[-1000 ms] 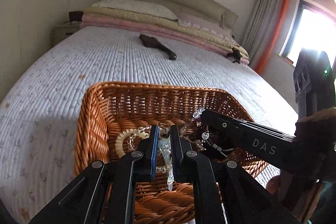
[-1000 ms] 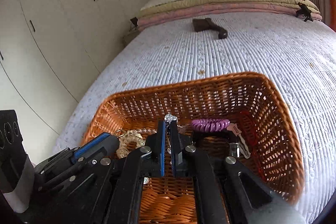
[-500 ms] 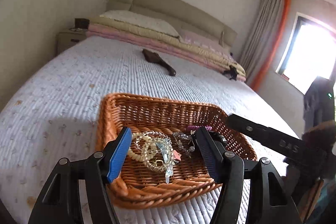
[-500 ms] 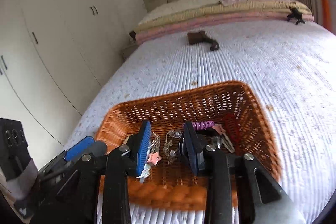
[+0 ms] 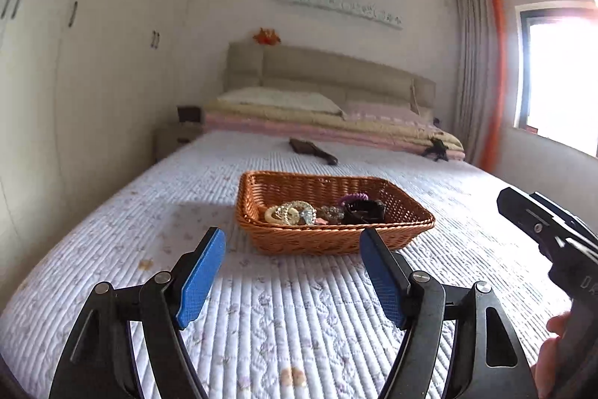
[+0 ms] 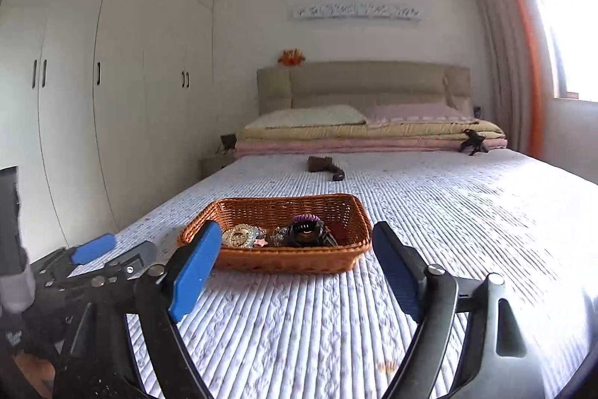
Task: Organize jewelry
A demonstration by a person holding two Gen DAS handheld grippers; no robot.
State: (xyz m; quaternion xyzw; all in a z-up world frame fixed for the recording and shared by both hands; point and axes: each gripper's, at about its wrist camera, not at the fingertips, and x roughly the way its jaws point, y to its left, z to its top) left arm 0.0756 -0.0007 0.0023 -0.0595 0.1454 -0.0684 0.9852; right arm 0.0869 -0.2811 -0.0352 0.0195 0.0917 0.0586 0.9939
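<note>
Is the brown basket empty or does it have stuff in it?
Not empty: the basket holds jewelry, including a purple coil.

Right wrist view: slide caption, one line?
Right gripper, jaws opening and empty, faces a wicker basket of jewelry on the quilted bed.

A second ago both grippers are down inside the wicker basket (image 5: 336, 238), each pinched shut among the jewelry (image 5: 295, 212). Now the left gripper (image 5: 291, 272) is out of the basket and back over the bed quilt (image 5: 299, 324), its jaws opening with nothing between them. The right gripper (image 6: 295, 268) is likewise drawn back, jaws opening and empty. The star-charm piece once held in the left gripper now lies in the basket with the rest. In both views the basket now appears smaller and farther off.
</note>
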